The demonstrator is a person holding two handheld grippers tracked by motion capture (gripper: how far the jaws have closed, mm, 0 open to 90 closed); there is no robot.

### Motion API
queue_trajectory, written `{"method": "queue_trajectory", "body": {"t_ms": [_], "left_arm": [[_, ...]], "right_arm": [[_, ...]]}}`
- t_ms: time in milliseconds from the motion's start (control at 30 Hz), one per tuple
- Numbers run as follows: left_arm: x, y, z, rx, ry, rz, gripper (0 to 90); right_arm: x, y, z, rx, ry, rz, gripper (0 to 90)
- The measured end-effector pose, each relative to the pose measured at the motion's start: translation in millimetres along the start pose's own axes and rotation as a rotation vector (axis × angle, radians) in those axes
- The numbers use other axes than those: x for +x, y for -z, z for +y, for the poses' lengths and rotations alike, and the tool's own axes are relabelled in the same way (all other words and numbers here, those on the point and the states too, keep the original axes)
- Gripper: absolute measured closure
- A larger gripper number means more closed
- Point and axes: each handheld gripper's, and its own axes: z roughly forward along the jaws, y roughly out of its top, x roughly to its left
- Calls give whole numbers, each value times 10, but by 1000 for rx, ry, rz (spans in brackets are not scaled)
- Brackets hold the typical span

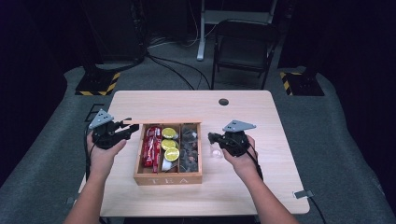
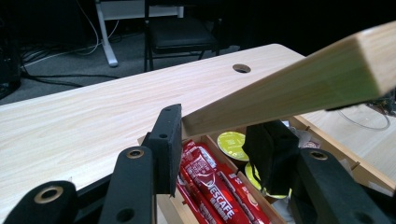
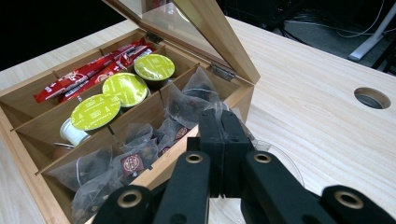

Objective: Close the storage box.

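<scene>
Left gripper view: left tool (image 2: 219, 140) clamps lid (image 2: 299, 84) edge; slip would slam lid onto box (image 3: 154, 172). Right tool (image 3: 223, 135) closed, seemingly empty.

One wooden tea box (image 1: 168, 178) with a raised glass-paned lid (image 3: 205, 28) sits on one pale wooden table (image 1: 261, 116). The box has three long compartments. The first holds red instant-coffee stick sachets (image 3: 88, 70); at least three show, though the exact number cannot be told. The middle one holds three round capsules with yellow-green foil tops (image 3: 125, 88). The third holds a heap of clear pyramid tea bags (image 3: 135, 158), too tangled to count. Two black two-jaw grippers, one left (image 1: 125, 125) and one right (image 1: 211, 138), are at the box. One dark folding chair (image 1: 243, 49) stands behind the table.
</scene>
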Motion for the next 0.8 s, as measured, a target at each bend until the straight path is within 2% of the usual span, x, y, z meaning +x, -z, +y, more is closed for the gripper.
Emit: {"method": "queue_trajectory", "body": {"t_ms": [400, 500, 700, 800], "left_arm": [[3, -3, -8, 1, 1, -1, 567], [3, -4, -11, 2, -1, -1, 566], [3, -4, -12, 3, -1, 0, 567], [-1, -6, -13, 2, 1, 0, 567]], "right_arm": [[-71, -23, -49, 11, -6, -17, 900], [-83, -35, -69, 18, -26, -27, 900], [-115, -56, -80, 26, -14, -33, 900], [-118, -71, -89, 29, -23, -38, 900]]}}
